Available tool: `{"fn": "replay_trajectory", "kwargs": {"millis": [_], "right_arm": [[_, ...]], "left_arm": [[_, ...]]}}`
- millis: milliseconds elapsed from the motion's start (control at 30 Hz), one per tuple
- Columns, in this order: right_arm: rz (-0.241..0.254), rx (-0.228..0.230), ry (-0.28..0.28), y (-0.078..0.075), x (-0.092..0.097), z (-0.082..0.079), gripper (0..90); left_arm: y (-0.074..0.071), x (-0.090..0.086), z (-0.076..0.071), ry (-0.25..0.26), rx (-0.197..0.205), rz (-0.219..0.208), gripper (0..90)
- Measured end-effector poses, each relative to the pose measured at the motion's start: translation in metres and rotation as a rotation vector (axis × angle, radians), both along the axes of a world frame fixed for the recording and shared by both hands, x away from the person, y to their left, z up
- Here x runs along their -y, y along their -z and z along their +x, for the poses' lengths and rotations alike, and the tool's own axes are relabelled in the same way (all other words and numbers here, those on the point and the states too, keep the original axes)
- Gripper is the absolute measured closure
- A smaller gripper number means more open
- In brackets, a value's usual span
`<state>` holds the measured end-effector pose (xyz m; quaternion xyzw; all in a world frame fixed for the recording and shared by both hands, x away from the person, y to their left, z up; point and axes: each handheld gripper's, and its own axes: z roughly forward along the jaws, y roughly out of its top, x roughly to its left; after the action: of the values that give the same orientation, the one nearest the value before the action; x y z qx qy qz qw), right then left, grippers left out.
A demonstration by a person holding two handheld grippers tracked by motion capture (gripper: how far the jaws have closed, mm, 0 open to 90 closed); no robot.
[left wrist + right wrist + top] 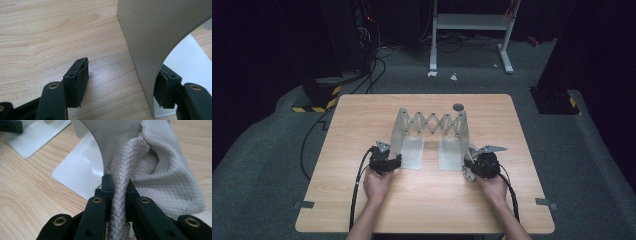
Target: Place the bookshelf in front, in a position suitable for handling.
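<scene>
A metal scissor-link rack (432, 122) stands mid-table on two flat white foot plates (412, 152). My left gripper (398, 161) sits at the rack's left upright. In the left gripper view its jaws (122, 86) stand open astride the upright's edge (145, 50); the left pad (77, 80) is well clear of the metal, and the other pad sits behind it. At the rack's right upright, my right gripper (468, 167) is shut on a bunched grey quilted cloth (160, 177), a twisted fold of it pinched between the pads (119, 187). The cloth drapes against the right upright (105, 142).
A small dark round disc (458, 106) lies behind the rack near the table's far edge. Bare wood (427, 200) spreads in front of the hands. Cables (357, 190) trail off the near edge. Beyond the table stand a white frame (472, 30) and dark equipment.
</scene>
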<state>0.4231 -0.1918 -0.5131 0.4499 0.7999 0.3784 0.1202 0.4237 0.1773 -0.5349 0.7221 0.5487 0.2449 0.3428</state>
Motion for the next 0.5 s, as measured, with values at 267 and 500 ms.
{"fn": "replay_trajectory", "kwargs": {"millis": [267, 500], "right_arm": [[0.024, -0.002, 0.006, -0.003, 0.001, 0.002, 84.0], [0.048, 0.046, 0.004, -0.026, 0.002, 0.004, 84.0]], "left_arm": [[0.000, 0.000, 0.000, 0.001, 0.001, -0.001, 36.9], [0.000, 0.000, 0.000, 0.001, 0.002, -0.002, 37.8]]}}
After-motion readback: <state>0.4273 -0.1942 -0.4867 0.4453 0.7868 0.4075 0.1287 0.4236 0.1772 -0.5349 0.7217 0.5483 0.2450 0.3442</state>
